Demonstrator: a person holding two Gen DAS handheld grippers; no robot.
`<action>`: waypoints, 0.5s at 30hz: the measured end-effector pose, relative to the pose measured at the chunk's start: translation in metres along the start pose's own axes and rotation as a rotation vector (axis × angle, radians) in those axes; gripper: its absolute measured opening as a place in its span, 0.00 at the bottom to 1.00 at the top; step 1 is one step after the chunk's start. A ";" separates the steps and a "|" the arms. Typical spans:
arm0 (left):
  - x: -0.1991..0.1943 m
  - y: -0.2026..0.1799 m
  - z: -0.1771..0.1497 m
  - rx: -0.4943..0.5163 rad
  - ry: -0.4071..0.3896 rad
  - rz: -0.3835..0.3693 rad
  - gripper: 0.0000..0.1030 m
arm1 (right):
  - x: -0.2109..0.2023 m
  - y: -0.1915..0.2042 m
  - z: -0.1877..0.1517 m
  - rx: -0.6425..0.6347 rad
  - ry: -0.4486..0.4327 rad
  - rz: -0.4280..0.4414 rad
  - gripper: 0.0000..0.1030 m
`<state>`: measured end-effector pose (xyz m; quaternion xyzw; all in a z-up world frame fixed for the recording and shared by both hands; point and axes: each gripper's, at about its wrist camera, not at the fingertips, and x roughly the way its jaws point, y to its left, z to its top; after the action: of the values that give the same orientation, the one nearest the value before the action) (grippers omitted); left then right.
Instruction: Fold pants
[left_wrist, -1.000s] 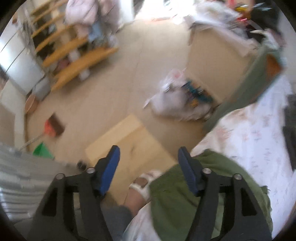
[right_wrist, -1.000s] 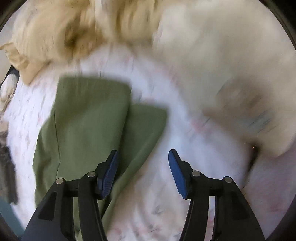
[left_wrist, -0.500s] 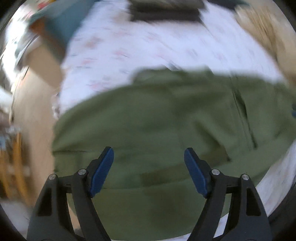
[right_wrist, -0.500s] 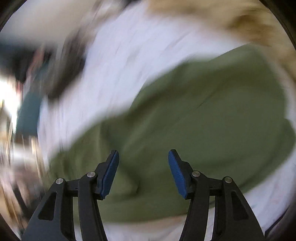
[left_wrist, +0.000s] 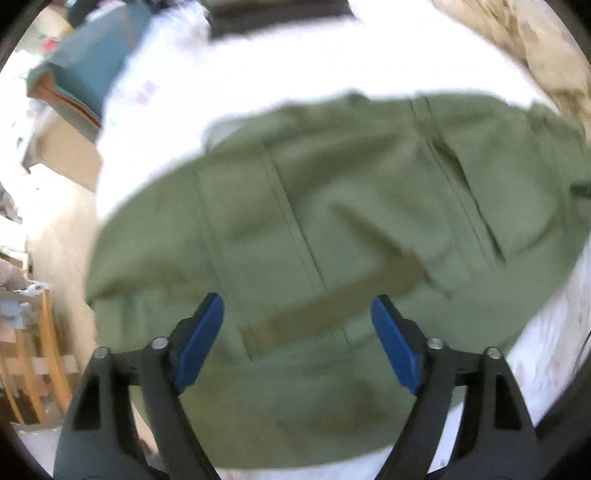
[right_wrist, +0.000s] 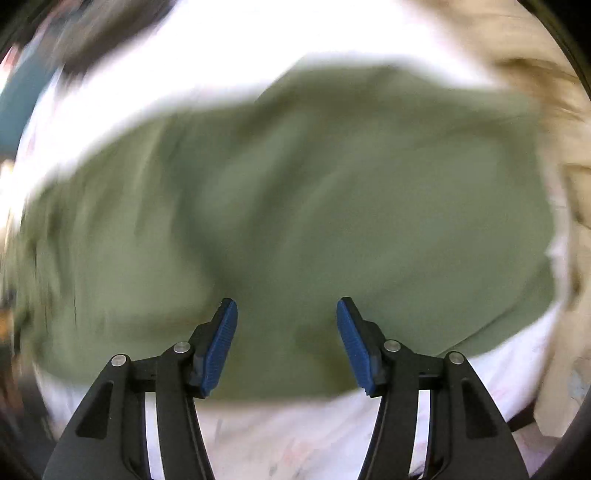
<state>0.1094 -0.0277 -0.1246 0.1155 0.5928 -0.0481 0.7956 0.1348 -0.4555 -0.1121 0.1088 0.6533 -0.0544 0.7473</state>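
Observation:
Olive green pants (left_wrist: 332, 221) lie spread across a white, faintly flowered bed sheet (left_wrist: 258, 62), with seams and a pocket slit showing. My left gripper (left_wrist: 297, 332) hovers above their near part, pointing steeply down; its jaws are opening and nothing is gripped between the blue pads (left_wrist: 199, 339). In the right wrist view the same pants (right_wrist: 314, 192) fill the blurred frame. My right gripper (right_wrist: 287, 332) points straight down over them, open, with only cloth beneath and no fold between its pads (right_wrist: 219, 343).
A beige fluffy blanket (left_wrist: 546, 48) lies at the far right of the bed, also at the right edge as a blanket (right_wrist: 576, 206). A teal box (left_wrist: 81, 70) and a tan cabinet (left_wrist: 62, 155) stand left of the bed. Wooden rails (left_wrist: 40, 343) sit on the floor at left.
Both grippers swung from looking out over the floor and bed edge to pointing down over the pants. The left jaws have widened. The right jaws kept the same gap.

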 end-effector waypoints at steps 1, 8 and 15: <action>0.000 0.003 0.004 -0.018 -0.006 0.019 0.84 | -0.015 -0.022 0.015 0.102 -0.088 -0.011 0.58; 0.004 0.044 0.019 -0.272 0.054 -0.098 0.84 | -0.059 -0.174 0.049 0.614 -0.333 -0.190 0.65; -0.022 0.067 0.030 -0.446 -0.019 -0.120 0.84 | -0.013 -0.219 0.007 0.771 -0.187 -0.132 0.63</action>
<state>0.1453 0.0281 -0.0865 -0.0991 0.5871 0.0358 0.8026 0.0909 -0.6706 -0.1182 0.3337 0.5198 -0.3532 0.7026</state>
